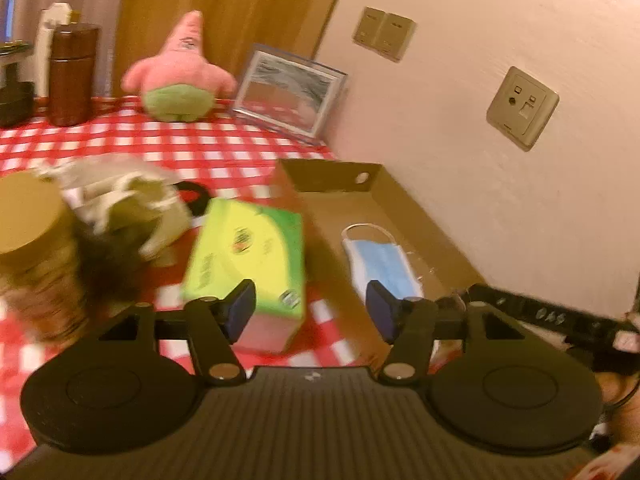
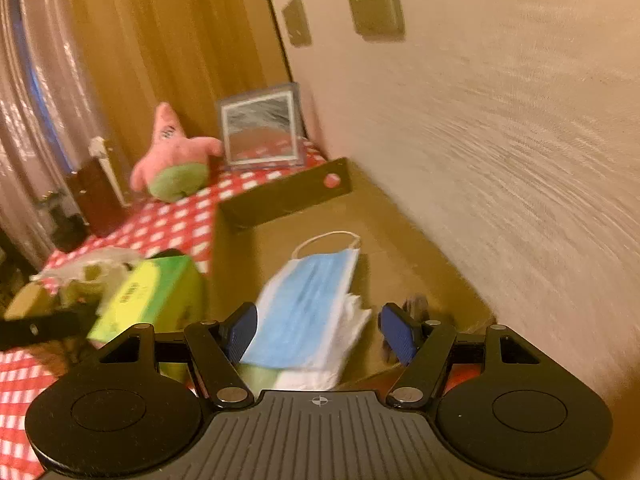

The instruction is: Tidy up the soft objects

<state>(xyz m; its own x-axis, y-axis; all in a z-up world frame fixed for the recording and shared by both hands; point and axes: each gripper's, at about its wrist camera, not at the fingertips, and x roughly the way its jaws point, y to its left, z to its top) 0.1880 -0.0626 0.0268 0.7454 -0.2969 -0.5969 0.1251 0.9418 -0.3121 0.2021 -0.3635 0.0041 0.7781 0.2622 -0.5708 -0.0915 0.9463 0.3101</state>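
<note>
- Where the checked tablecloth (image 1: 200, 140) is crowded at the far left, a round brown lid (image 1: 28, 212) and a heap of pale crumpled bags (image 1: 120, 196) are seen, blurred; little free room is judged to be left there.
- Just right of the heap, a green tissue box (image 1: 248, 252) lies tilted at the edge of the cardboard tray (image 1: 408, 204); it is judged light and crushable, best taken across its short sides.
- Both the left gripper (image 1: 312, 310) and the right gripper (image 2: 318, 330) are held with jaws apart and nothing between the pads.
- Inside the tray a blue face mask (image 2: 308, 304) lies flat, over a white folded stack; it is judged limp and very light, best pinched at an edge or ear loop.
- Further back, a pink starfish plush (image 1: 180, 68) stands beside a picture frame (image 1: 288, 92), well apart from both grippers.
- At the right, the tray wall runs against the room wall (image 1: 520, 80), so approach is judged open only from above or the left.
</note>
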